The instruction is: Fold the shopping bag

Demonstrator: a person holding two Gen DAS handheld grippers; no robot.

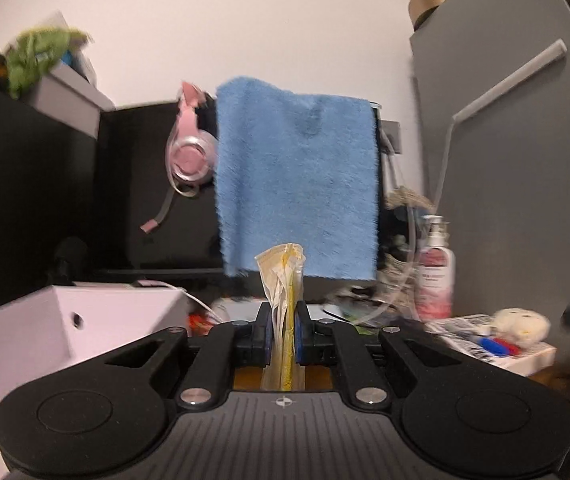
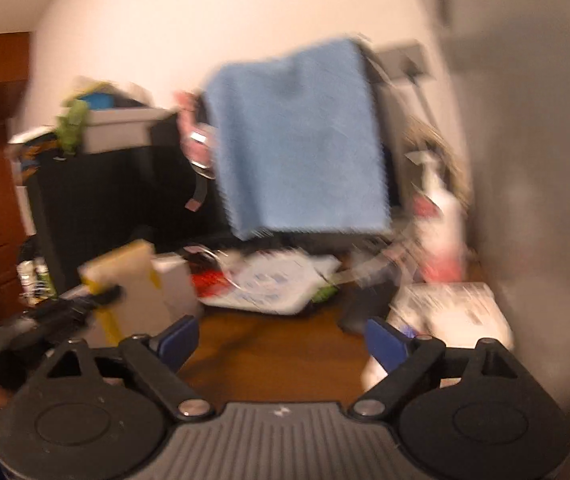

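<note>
A folded cream-and-yellow shopping bag (image 1: pixel 283 304) is pinched upright in the left gripper (image 1: pixel 283 330). The right gripper (image 2: pixel 281 340) is spread empty, the bag (image 2: pixel 125 284) seen at its left. No writing is legible.

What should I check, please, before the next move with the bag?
1. Left gripper shut on the bag: ok, pads pinch the folded layers.
2. Bag folded into a compact bundle: ok; the right wrist view shows a flat packet in the left gripper.
3. Right gripper open with nothing between its jaws: ok.
4. Bag kept away from the blue towel: cannot tell; they overlap in the picture, depth unclear.
5. Bare spot on the wooden table to lay the bag: ok, though clutter surrounds it.
6. Right wrist view sharp enough to aim: not ok, blurred.
</note>
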